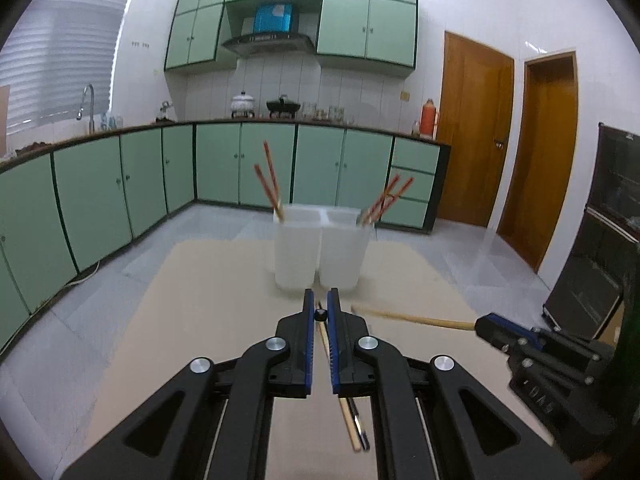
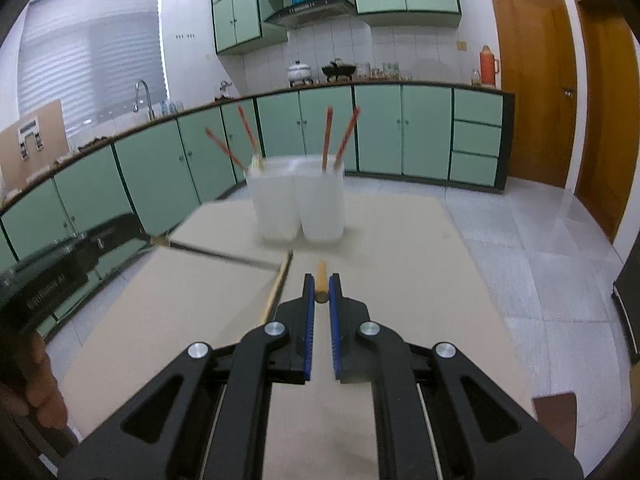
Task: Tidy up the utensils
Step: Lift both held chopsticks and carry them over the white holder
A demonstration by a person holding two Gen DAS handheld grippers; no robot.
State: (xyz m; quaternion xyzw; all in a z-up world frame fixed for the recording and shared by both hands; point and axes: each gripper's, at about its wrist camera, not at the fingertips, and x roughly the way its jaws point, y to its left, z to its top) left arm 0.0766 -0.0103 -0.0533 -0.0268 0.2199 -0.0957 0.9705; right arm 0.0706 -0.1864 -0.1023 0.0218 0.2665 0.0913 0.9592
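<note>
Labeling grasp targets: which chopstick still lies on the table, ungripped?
The bamboo chopstick lying on the table, between the hand-held grippers. The others stand in the holder or are gripped.

Red chopsticks (image 1: 269,178): four. White holder compartments (image 1: 298,252): two. Light wooden chopsticks (image 1: 416,319): two. Dark utensil (image 2: 224,255): one.

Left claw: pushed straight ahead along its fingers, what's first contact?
Probably the translucent two-cell holder, near the seam between its cells. The left claw grips a black-tipped stick, which likely touches first; depth is unclear.
</note>
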